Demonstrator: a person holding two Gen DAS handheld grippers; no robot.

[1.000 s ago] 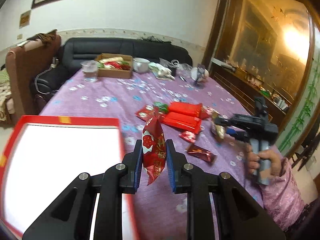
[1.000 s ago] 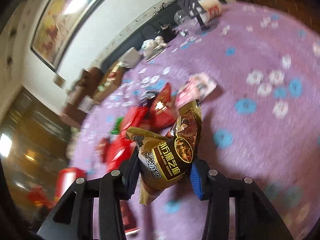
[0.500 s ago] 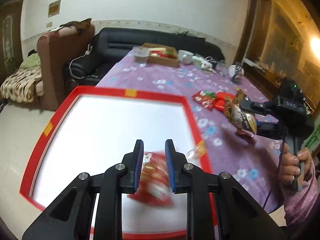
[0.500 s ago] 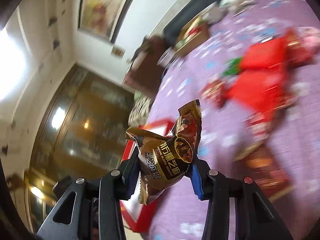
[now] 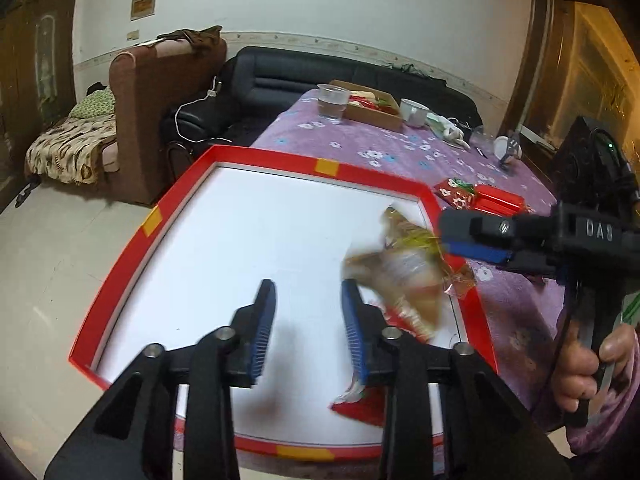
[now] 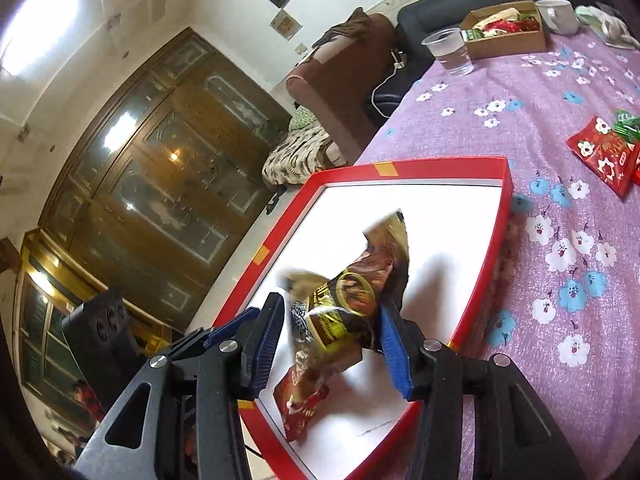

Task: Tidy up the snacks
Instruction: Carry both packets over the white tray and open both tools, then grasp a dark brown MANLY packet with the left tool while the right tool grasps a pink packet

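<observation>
A white tray with a red rim (image 5: pixel 260 156) (image 6: pixel 440 166) lies at the table's near corner. My left gripper (image 5: pixel 308 328) hovers low over it, jaws opening, nothing between them. A red snack packet (image 5: pixel 360 404) (image 6: pixel 304 404) lies in the tray, partly behind the left gripper's right finger. My right gripper (image 6: pixel 331 304) (image 5: pixel 472 236) is over the tray's right side, and its jaws are opening. A brown-and-gold snack packet (image 6: pixel 352 300) (image 5: pixel 404 276) sits between them. It is blurred and looks loose, slipping down toward the tray.
More red and green packets (image 5: pixel 480 198) (image 6: pixel 600 156) lie on the purple flowered tablecloth (image 6: pixel 560 92). At the far end stand a plastic cup (image 5: pixel 331 104), a cardboard box of snacks (image 5: pixel 372 110) and a white mug (image 5: pixel 414 112). A hand (image 5: pixel 588 368) holds the right gripper.
The left gripper let go of the red packet, which now lies in the tray, and its jaws spread. The right gripper swung the brown packet from the snack pile to over the tray.
</observation>
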